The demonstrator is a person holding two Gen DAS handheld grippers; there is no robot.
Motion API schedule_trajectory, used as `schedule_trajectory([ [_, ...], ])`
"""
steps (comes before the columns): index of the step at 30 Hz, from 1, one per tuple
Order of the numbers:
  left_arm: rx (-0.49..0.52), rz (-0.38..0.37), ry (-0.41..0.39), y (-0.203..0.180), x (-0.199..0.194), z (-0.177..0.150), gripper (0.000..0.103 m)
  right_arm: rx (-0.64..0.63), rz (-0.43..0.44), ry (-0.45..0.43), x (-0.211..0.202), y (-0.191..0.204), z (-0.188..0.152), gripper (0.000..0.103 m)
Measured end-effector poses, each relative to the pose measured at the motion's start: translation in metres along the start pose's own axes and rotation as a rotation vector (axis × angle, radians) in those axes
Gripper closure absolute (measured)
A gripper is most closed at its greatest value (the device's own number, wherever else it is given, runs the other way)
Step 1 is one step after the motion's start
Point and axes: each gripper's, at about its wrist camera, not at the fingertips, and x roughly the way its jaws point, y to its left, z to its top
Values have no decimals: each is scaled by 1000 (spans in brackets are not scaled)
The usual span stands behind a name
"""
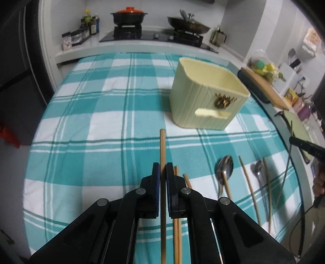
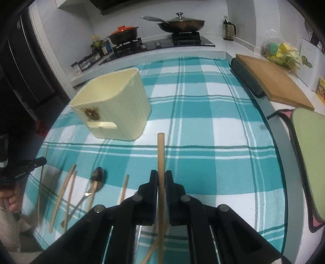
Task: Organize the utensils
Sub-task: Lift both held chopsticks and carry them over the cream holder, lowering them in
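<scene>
My left gripper [image 1: 161, 165] is shut on a wooden chopstick [image 1: 162, 146] that sticks out ahead of the jaws, lifted off the teal checked cloth [image 1: 101, 113]. My right gripper [image 2: 160, 173] is shut on another wooden chopstick [image 2: 160, 150], also held above the cloth. A cream ribbed utensil holder [image 1: 207, 91] [image 2: 115, 105] stands upright and empty ahead of both. Several loose chopsticks [image 1: 248, 182] [image 2: 61, 195] and two metal spoons [image 1: 225, 168] [image 2: 96, 180] lie on the cloth between the grippers. The right gripper's tip [image 1: 304, 146] shows at the right edge of the left wrist view.
A counter at the back carries a stove with a red-lidded pot [image 1: 129, 15] and a wok [image 2: 180, 24]. A wooden board [image 2: 272, 83] and a green mat [image 2: 310, 150] lie to the right. Spice bottles [image 1: 89, 26] stand at the back left.
</scene>
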Motion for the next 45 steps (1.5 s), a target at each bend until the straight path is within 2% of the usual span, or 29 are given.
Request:
schedule_trajectory([
  [6,-11,-52,-133,5,-61,20,99,-73,63,-95,-60,38,11,96],
  [12,-19,-97,-226,5,-93,30,99,-151,59,-204,-93,72,19,96],
  [16,-44,-122,-259,4,-102,50,99,-171,73,-282,-103,86,34,96],
  [21,-54,-133,-349,-9,-107,99,99,-176,90,-350,-96,97,74,96],
  [24,-44,-120,-408,-23,-102,141,99,-185,95,-416,-93,105,105,96],
  [27,-25,-101,-467,-40,-89,183,99,-197,86,-480,-84,113,141,96],
  [31,16,-72,-514,-69,-60,221,99,-194,80,-544,-62,114,181,96],
  [34,26,-60,-499,-82,-25,233,99,-167,91,-564,-36,109,201,96],
  [36,18,-57,-462,-86,3,235,99,-163,88,-553,-13,105,208,96],
  [42,-15,-38,-297,-78,85,220,99,-148,88,-408,49,93,204,96],
  [45,-12,-31,-236,-78,108,212,98,-150,85,-355,66,88,193,95],
])
